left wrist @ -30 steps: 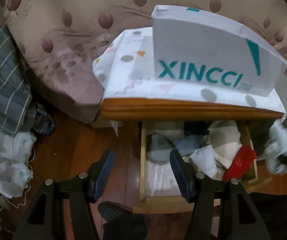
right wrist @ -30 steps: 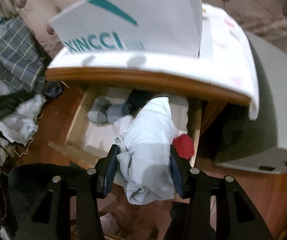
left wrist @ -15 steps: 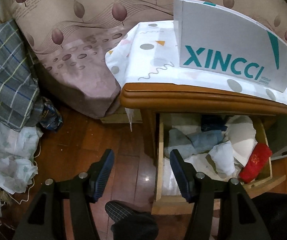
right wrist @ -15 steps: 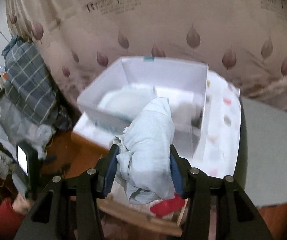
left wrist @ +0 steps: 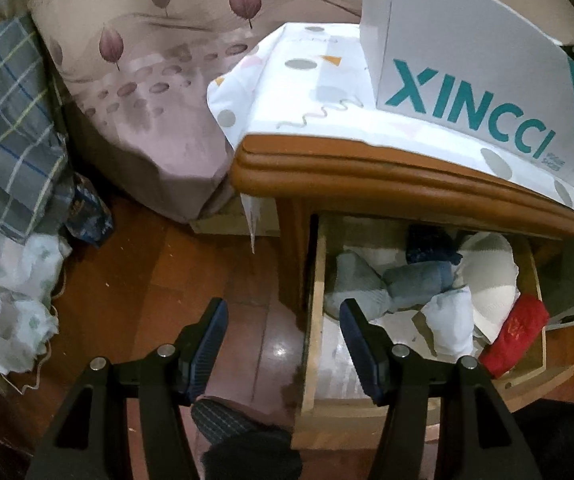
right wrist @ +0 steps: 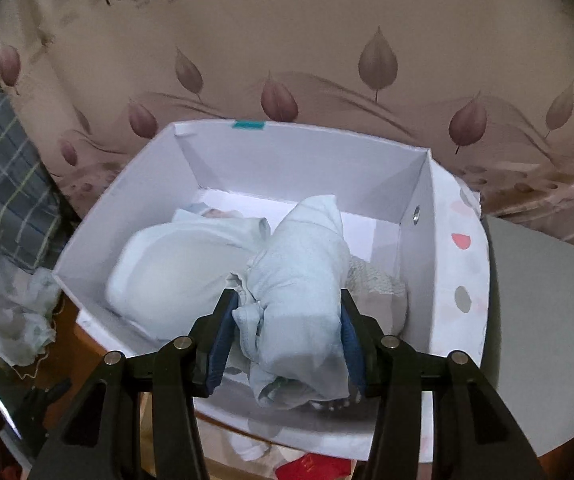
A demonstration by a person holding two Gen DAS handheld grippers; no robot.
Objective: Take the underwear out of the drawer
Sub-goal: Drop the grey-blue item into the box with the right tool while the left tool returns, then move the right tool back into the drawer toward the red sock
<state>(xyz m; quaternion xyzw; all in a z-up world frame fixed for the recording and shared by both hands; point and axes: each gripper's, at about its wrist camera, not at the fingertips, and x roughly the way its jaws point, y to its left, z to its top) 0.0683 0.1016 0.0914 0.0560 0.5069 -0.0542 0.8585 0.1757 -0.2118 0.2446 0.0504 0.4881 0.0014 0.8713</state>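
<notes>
Underwear (right wrist: 299, 280) between right gripper (right wrist: 287, 344) pads

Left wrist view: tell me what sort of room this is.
Most likely a bedroom. A bed draped in a leaf-print cover stands right beside a wooden nightstand, whose open drawer holds folded underwear and socks. Loose laundry, including a plaid cloth, is heaped on the wooden floor.

On the nightstand (left wrist: 367, 168): cloth (left wrist: 307, 92), with box (left wrist: 479, 92) on top. Below, pulled open: drawer (left wrist: 315, 300), full of rolled underwear (left wrist: 419, 280). Behind and left: bed (left wrist: 147, 80). In the box (right wrist: 307, 160): folded garments (right wrist: 175, 268), under a bundle (right wrist: 299, 280) between the right tongs (right wrist: 287, 340).
</notes>
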